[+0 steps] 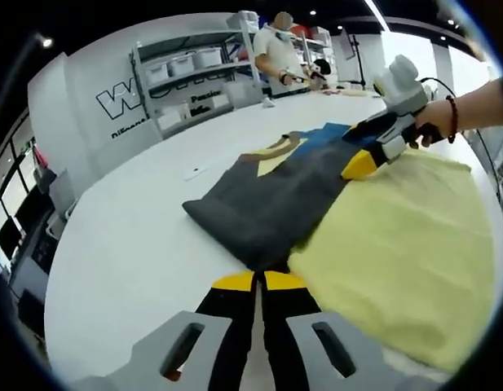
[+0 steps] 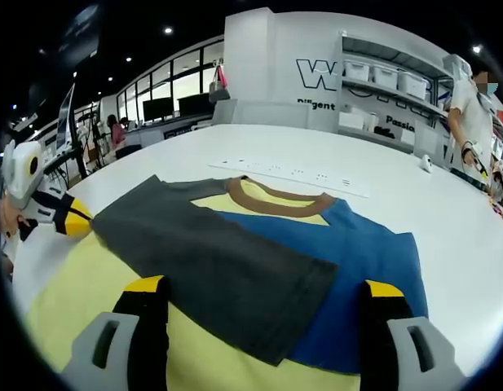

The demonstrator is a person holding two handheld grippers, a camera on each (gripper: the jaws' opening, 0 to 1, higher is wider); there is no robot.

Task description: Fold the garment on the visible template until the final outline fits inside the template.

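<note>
Cloth is seen spread on a big white table [image 1: 137,244]. It is a shirt [image 2: 259,252] made of yellow, blue and dark grey parts, with a brown neck band [image 2: 275,204]. In the right gripper view, the grey sleeve [image 2: 227,277] is seen folded over the middle of the shirt, so that part of the yellow front and the blue side is covered by it. The blue sleeve [image 2: 373,277] is laid flat on the other side. The right gripper [image 2: 263,314] is seen at the bottom of that view, with its two yellow-tipped jaws held wide apart, one on each side of the grey flap's corner; nothing is pinched between them. In the left gripper view, the same right gripper [image 1: 373,147] is seen held in a person's hand [image 1: 434,126], low over the far part of the shirt where the grey, blue and yellow parts meet. The left gripper [image 1: 259,281] is seen at the bottom of its own view, with its yellow tips pressed together right at the near corner of the grey cloth [image 1: 267,204]; whether cloth is caught between them cannot be told. The same left gripper [image 2: 59,216] is seen at the left edge of the right gripper view, just beside the grey sleeve's end. Shelves with white bins [image 1: 194,73] are seen by the far wall, and a person in a white top [image 1: 275,49] is seen at another table behind. A white strip [image 2: 292,173] is laid on the table past the neck band.
</note>
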